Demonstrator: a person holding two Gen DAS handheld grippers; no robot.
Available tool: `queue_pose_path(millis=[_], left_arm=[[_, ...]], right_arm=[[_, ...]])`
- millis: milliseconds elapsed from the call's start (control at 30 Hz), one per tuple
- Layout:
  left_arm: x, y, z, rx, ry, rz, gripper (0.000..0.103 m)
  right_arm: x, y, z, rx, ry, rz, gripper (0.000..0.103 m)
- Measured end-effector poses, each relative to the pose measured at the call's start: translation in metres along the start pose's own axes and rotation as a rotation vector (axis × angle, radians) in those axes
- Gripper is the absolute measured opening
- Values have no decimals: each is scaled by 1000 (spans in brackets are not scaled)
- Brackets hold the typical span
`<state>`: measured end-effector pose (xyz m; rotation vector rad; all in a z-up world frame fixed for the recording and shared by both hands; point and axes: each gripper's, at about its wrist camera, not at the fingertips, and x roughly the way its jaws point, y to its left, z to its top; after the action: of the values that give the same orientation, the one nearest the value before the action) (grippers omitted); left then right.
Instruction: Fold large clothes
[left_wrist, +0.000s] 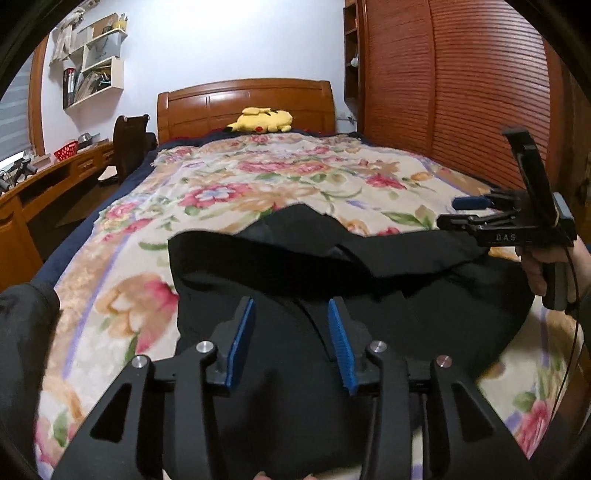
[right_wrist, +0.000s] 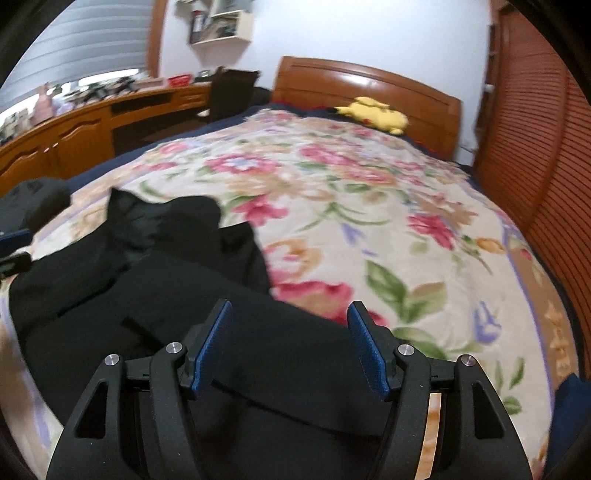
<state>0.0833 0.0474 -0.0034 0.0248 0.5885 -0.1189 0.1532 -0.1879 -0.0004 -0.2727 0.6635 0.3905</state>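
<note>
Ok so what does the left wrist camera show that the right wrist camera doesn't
Only the left wrist view shows the right claw from outside, held in the person's hand at the garment's right side, and the left claw open.

Only the right wrist view shows the window blind and the right claw open from behind.

Both show the black garment rumpled on the floral blanket, the yellow plush toy and the headboard.
</note>
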Motion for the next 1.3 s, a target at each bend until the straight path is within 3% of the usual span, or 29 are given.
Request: queue_pose_path(millis=[433,733,800,867,933,1000,1300], left_arm=[[6,10,-24,11,18,3,41],[9,18,-27,2,29,-8,42],[9,20,-28,-4,31,-10,42],[9,22,-28,-13,32,-18,42],[11,24,-28,-21,35,-24,42],[11,26,-28,-28,35,-25,43],[10,29,-30,-36,29,-22,43]], right_arm=[[36,79,1,-180,97,162,66],[71,99,-4,-304,190,113,66],[76,94,0,-312,190,98,57],[80,90,5,-317,190,86,25],[88,88,11,-351,195,59,7],[99,87,20,-386,196,3,6],[128,73,75,-321,117,-159,5]])
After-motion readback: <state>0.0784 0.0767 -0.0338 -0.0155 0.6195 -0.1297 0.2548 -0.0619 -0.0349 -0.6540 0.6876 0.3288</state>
